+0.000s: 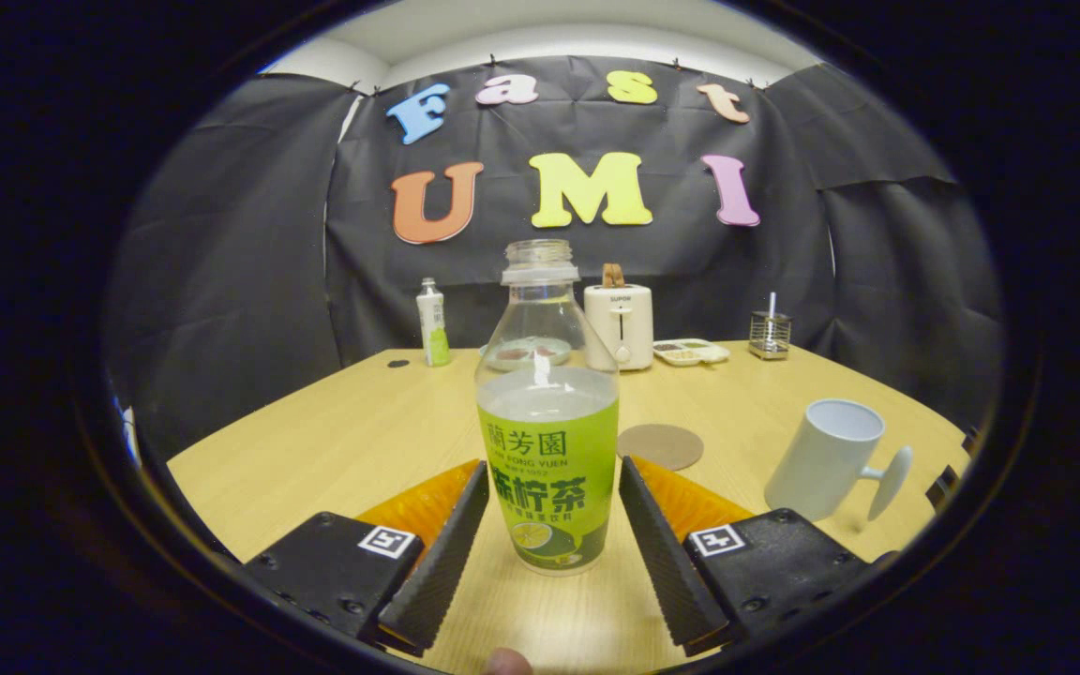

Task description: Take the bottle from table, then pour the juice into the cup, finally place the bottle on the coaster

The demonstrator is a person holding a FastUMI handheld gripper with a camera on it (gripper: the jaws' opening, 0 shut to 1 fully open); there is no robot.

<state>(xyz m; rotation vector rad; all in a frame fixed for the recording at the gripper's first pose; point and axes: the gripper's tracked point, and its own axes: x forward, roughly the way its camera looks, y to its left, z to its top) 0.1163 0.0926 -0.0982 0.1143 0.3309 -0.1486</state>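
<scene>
**Fingers spread around the standing bottle**

Nearest the lens, the gripper [554,511] stood wide open, its two fingers [442,553] flanking the bottle [547,412] with a visible gap on each side — nothing was gripped. Uncapped and upright on the wooden table [334,441], the bottle sat between the fingertips, its green label facing the camera. Beyond it, at about one o'clock, lay the round coaster [660,446], flat on the tabletop. Farther out at three o'clock stood the white cup [826,459], handle turned away from the bottle and well apart from it. Along the far edge — from eleven to one o'clock — were a small bottle [432,323], a white toaster [619,323], a tray [690,352] and a wire holder [770,333].
</scene>
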